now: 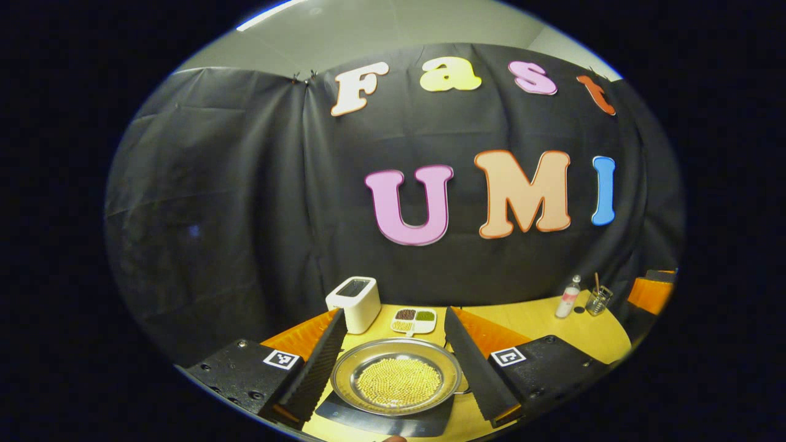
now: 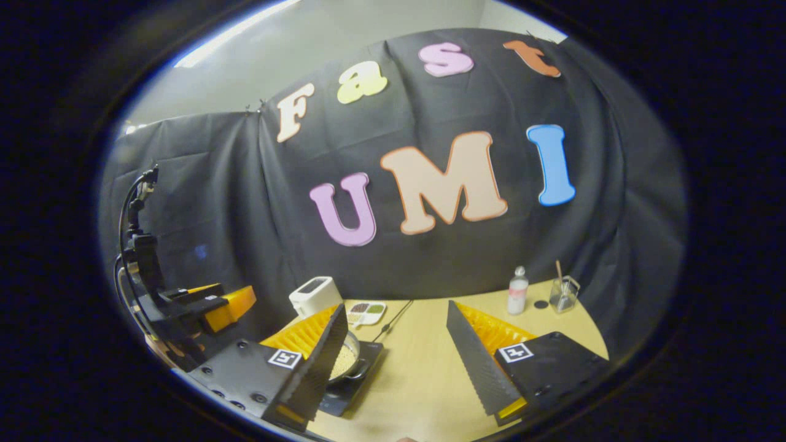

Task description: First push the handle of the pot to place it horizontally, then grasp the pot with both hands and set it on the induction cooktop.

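Observation:
A shallow steel pot [image 1: 396, 377] filled with small yellow beans rests on the black induction cooktop [image 1: 393, 422]. A thin handle [image 1: 462, 389] shows at its right rim. My left gripper [image 1: 394, 313] is open, its fingers standing wide on either side of the pot and above it. In the right gripper view the pot [image 2: 345, 361] sits at the left on the cooktop [image 2: 353, 393], partly hidden behind my own left finger. My right gripper [image 2: 396, 307] is open over bare yellow table to the right of the pot. The left gripper [image 2: 212, 307] shows far left.
Behind the pot stand a white toaster [image 1: 354, 302] and a small sectioned dish [image 1: 414, 320] of grains. A small bottle [image 1: 568, 298] and a glass cup [image 1: 599, 299] with a stick stand at the back right. A dark cable [image 2: 396, 319] runs back from the cooktop.

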Available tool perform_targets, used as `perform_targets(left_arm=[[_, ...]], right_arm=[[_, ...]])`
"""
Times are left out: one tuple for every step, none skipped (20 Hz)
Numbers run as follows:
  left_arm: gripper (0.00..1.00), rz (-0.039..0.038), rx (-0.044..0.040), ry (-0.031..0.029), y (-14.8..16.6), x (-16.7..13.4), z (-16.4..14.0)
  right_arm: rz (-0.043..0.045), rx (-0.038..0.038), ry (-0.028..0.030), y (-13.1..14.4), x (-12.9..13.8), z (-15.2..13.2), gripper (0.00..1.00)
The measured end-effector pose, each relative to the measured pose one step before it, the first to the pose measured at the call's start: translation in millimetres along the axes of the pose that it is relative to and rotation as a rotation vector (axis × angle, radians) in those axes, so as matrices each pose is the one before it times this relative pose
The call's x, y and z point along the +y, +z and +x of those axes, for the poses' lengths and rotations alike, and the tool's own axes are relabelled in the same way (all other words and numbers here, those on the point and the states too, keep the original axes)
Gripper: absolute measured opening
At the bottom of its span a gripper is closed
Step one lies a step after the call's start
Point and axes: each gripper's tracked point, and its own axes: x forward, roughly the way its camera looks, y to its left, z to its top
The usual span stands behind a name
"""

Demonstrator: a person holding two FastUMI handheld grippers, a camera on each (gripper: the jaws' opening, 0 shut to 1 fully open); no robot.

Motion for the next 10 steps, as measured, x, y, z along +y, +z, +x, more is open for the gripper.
perform_targets(left_arm=[[0.99, -0.01232, -0.03186, 0.00076, 10.43, -11.45, -11.88], [0.97, -0.01522, -0.02266, -0.00429, 6.83, -11.64, -8.95], [0.97, -0.01417, -0.01236, -0.00402, 2.57, -9.76, -8.94], [0.97, -0.01501, -0.00762, 0.00080, 2.55, -8.06, -7.37], [0.99, -0.01513, -0.00367, -0.00041, 0.95, -7.78, -7.73], [0.99, -0.01030, -0.01030, -0.00881, 0.62, -8.96, -6.23], [0.99, -0.00671, -0.00665, -0.00930, -0.26, -8.23, -4.77], [0.97, -0.00304, -0.00774, -0.00314, 0.27, -5.14, -3.86], [0.97, 0.00612, -0.00466, 0.00152, -2.25, -2.71, -3.13], [0.99, 0.00812, -0.00971, 0.01139, -0.37, -0.61, -3.80]], right_arm=[[-0.01064, -0.03610, 0.01286, 13.55, -4.29, -8.58, 0.91], [-0.00611, -0.02107, 0.00708, 10.87, -6.34, -7.81, 0.91], [-0.00344, -0.02058, 0.00394, 7.15, -3.89, -8.36, 0.91], [-0.00340, -0.01767, -0.00699, 9.66, -7.14, -10.13, 0.91], [-0.00535, -0.01790, -0.01018, 9.56, -8.13, -9.43, 0.91], [-0.01176, -0.01986, -0.00685, 8.20, -7.09, -7.35, 0.91], [-0.01444, -0.01680, -0.01178, 3.43, -8.20, -7.02, 0.91], [-0.02042, -0.01074, -0.01000, 4.13, -9.08, -5.68, 0.91], [-0.01975, -0.00739, -0.00295, 0.76, -5.89, -7.62, 0.91], [-0.01795, -0.00987, 0.00073, 3.11, -4.97, -5.57, 0.91]])
